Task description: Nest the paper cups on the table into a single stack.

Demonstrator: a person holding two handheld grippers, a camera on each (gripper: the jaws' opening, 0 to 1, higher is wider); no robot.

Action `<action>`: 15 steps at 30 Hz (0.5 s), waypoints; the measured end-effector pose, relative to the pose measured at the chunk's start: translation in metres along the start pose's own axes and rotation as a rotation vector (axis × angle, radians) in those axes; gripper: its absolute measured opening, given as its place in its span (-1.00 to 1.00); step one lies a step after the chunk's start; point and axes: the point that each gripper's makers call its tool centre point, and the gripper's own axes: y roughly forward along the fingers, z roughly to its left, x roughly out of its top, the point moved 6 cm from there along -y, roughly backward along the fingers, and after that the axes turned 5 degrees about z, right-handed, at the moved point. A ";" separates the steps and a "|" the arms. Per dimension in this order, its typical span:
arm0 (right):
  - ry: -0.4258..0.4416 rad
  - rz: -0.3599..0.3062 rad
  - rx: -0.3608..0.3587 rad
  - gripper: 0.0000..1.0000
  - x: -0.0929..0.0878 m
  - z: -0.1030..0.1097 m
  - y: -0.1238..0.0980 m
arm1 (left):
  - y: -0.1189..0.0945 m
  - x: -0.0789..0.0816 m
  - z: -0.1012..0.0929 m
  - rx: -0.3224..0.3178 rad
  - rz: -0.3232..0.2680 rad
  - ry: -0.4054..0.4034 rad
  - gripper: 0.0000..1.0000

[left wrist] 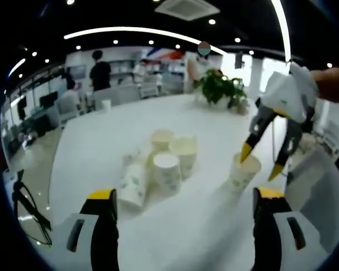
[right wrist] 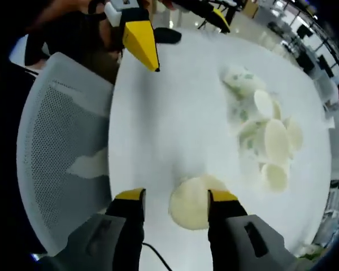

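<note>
Yellow-tipped right gripper [right wrist: 175, 197] is hanging wide open over a lone paper cup [right wrist: 193, 201] at the bottom of the right gripper view, gripping nothing. Other cups [left wrist: 166, 164] are waiting mid-frame. Left gripper [left wrist: 183, 197] is open, empty. Next, I think: squeezing the cup and carrying it over.

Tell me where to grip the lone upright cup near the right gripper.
Pinch the rim of the lone cup from above, one jaw inside, one outside. It stands upright, mouth open, apart from the cup cluster; the right gripper is probably best placed, already straddling its rim.
</note>
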 end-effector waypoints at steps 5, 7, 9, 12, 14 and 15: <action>0.065 -0.094 0.017 0.03 -0.002 -0.005 -0.023 | 0.000 0.002 0.000 0.002 -0.003 0.001 0.96; 0.111 -0.157 0.010 0.09 -0.004 -0.011 -0.034 | 0.001 0.002 0.000 0.002 -0.005 0.001 0.96; 0.150 -0.202 -0.005 0.14 -0.009 -0.016 -0.045 | 0.000 0.003 0.000 0.004 -0.006 0.002 0.96; 0.189 -0.247 -0.040 0.17 -0.019 -0.023 -0.056 | 0.000 0.004 0.000 0.006 -0.010 0.003 0.96; 0.218 -0.300 -0.063 0.20 -0.025 -0.027 -0.062 | 0.000 0.006 0.001 0.008 -0.016 0.005 0.96; 0.229 -0.323 -0.073 0.21 -0.028 -0.029 -0.064 | 0.000 0.006 0.000 0.009 -0.017 0.005 0.96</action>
